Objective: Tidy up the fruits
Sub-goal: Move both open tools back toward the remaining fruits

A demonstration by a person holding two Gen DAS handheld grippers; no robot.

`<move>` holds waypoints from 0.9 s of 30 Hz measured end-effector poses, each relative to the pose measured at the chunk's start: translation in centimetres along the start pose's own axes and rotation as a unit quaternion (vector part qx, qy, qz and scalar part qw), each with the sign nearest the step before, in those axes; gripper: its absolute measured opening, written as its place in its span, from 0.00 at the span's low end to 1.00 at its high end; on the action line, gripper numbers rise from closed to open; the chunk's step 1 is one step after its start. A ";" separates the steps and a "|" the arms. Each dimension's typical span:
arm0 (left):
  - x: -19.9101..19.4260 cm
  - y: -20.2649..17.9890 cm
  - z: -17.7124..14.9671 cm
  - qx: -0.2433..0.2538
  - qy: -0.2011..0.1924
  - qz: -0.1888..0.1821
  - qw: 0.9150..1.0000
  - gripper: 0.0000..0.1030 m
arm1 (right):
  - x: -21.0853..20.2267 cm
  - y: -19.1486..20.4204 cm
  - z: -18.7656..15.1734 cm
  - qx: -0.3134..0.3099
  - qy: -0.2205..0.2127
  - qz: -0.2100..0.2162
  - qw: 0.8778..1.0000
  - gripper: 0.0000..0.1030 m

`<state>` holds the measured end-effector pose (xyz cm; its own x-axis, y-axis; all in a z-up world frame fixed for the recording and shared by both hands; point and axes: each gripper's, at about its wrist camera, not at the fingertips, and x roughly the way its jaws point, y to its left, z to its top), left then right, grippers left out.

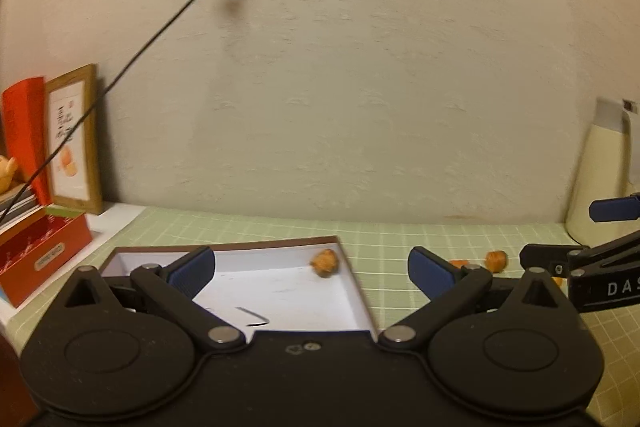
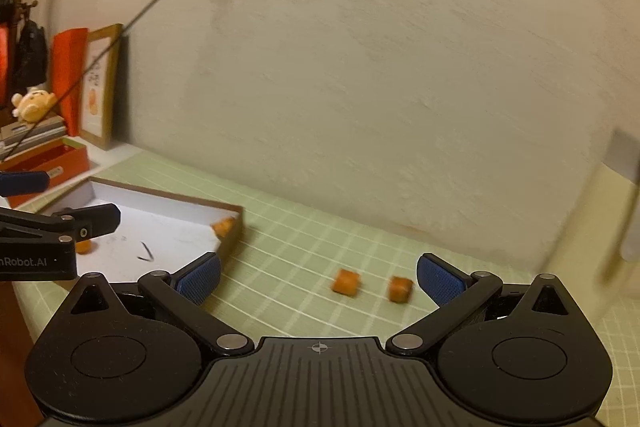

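A shallow brown box with a white inside lies on the green checked mat. One small orange fruit sits in its far right corner; another shows in the box, partly hidden by the left gripper. Two orange fruits lie on the mat right of the box; one of them shows in the left wrist view. My left gripper is open and empty over the box. My right gripper is open and empty just before the two fruits.
A red box, a framed picture and stacked books stand at the left against the wall. A cream jug stands at the right. A black cable hangs from a wall socket. A small bent metal piece lies in the box.
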<state>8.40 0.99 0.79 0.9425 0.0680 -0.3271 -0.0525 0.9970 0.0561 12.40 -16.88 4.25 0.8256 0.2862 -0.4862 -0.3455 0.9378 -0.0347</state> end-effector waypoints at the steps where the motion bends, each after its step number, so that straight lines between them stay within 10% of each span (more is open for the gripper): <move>1: 0.1 -0.5 -0.1 0.001 0.001 -0.006 1.000 0.94 | 0.0 -0.6 -0.2 0.004 0.003 -0.007 1.000 1.00; 16: 5.7 -8.7 -1.6 0.007 0.055 -0.075 0.996 0.75 | 1.8 -7.5 -4.2 0.033 0.042 -0.089 0.995 1.00; 27: 11.5 -12.0 -3.3 0.038 0.090 -0.089 0.991 0.60 | 7.4 -10.0 -6.0 0.056 0.098 -0.089 0.990 0.63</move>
<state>18.80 -10.07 -6.81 0.8601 -0.0962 -0.5010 0.1406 0.9887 0.0517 19.29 -25.28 -4.29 0.7624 0.0814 -0.6420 -0.1421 0.9889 -0.0434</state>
